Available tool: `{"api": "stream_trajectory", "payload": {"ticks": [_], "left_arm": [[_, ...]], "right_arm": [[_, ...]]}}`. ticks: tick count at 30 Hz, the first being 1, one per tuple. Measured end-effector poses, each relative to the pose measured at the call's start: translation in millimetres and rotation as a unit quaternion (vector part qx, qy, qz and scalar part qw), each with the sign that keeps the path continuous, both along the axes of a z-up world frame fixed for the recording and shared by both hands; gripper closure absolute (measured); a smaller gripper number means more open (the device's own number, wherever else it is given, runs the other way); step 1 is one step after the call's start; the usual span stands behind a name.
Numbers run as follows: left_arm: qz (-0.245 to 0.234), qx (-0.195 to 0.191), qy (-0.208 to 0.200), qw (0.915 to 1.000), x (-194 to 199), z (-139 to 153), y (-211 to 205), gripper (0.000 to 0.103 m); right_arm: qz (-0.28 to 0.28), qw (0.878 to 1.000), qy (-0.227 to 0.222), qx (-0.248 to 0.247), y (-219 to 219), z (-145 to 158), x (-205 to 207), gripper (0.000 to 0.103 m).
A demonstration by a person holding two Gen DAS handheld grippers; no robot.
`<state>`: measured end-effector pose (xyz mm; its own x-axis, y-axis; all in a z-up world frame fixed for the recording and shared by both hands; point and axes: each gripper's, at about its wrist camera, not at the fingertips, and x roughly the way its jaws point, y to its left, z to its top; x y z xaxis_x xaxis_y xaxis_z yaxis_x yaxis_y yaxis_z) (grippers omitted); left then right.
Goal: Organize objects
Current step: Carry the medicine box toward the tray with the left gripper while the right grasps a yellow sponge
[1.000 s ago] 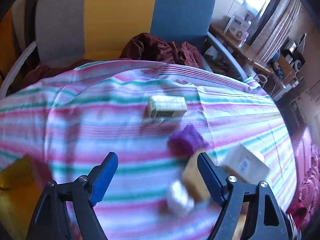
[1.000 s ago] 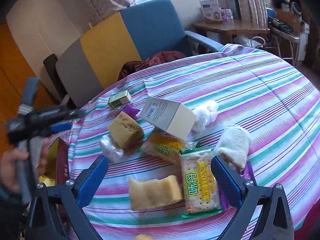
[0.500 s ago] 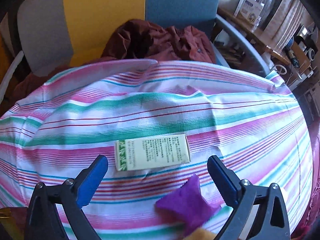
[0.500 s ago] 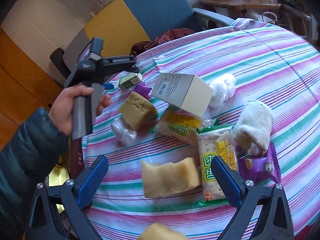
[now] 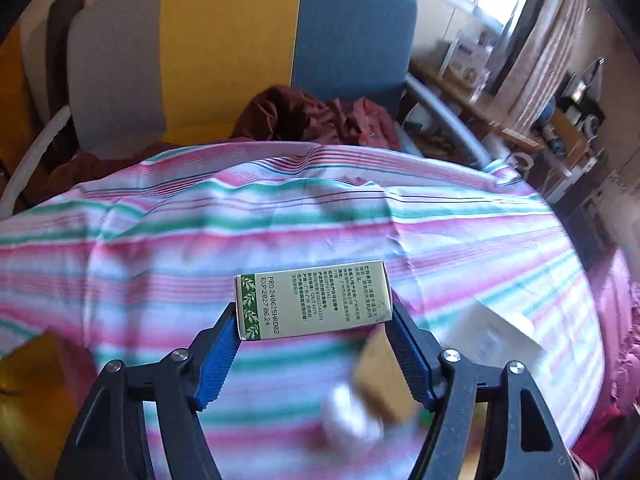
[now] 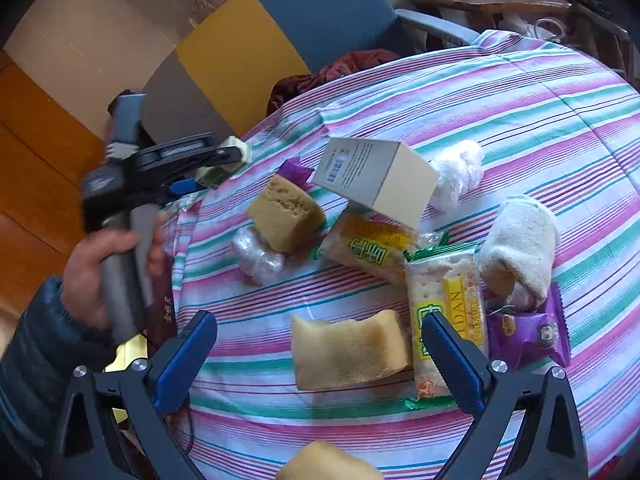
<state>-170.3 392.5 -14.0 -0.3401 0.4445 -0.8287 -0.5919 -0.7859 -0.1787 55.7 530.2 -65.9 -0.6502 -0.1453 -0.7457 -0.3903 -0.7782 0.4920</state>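
Counter (image 6: 520, 120) with striped pink-green cloth fills both views; a grey, yellow and blue chair (image 5: 240, 52) sits behind it with dark red fabric (image 5: 312, 116) bunched on the seat. On the counter, a grey-and-cream carton (image 6: 376, 178) leans tilted over a yellow-labelled snack pack (image 6: 368, 250). Two tan sponge blocks: one (image 6: 286, 218) just left of the carton, one (image 6: 348, 350) between my right fingers. Cracker pack (image 6: 448, 312) lies beside a rolled white towel (image 6: 520, 248), purple packet (image 6: 528, 334) under it. My left claw (image 5: 314, 322) is closing on the small green box (image 5: 314, 300), pads touching both ends, box off the cloth near the counter's left edge. My right claw (image 6: 320, 354) stands wide, gripping nothing.
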Motion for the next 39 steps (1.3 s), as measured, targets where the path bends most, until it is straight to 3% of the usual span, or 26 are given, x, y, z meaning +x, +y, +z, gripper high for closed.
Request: {"api": "stream_trajectory", "payload": {"ticks": [10,17,20,26,28,29,30,36,39], "left_arm": [[0.005,0.074,0.03,0.9968,80,61,-121,0.03],[0.022,0.081,0.03,0.996,103,55,-194,0.03],[0.04,0.08,0.019,0.9958,107,40,-225,0.03],[0.093,0.082,0.0,0.9924,114,14,-291,0.03],[0.114,0.079,-0.002,0.9903,113,8,-313,0.03],[0.124,0.075,-0.003,0.9894,112,5,-323,0.03],[0.136,0.071,-0.002,0.9882,111,3,-334,0.03],[0.193,0.066,-0.006,0.9791,99,-10,-390,0.03],[0.195,0.063,-0.006,0.9788,95,-16,-397,0.03]], "right_arm": [[0.069,0.997,-0.02,0.025,-26,-5,-14,0.0],[0.135,0.988,-0.044,0.065,-55,10,-4,0.0],[0.183,0.976,-0.076,0.092,-76,7,8,0.0],[0.27,0.939,-0.154,0.146,-115,-22,21,0.001],[0.279,0.927,-0.179,0.178,-126,-36,20,0.016],[0.275,0.918,-0.19,0.214,-131,-40,19,0.033],[0.267,0.913,-0.198,0.238,-133,-42,18,0.04],[0.236,0.929,-0.169,0.231,-123,-42,16,0.046],[0.21,0.941,-0.149,0.218,-116,-40,13,0.048]]}}
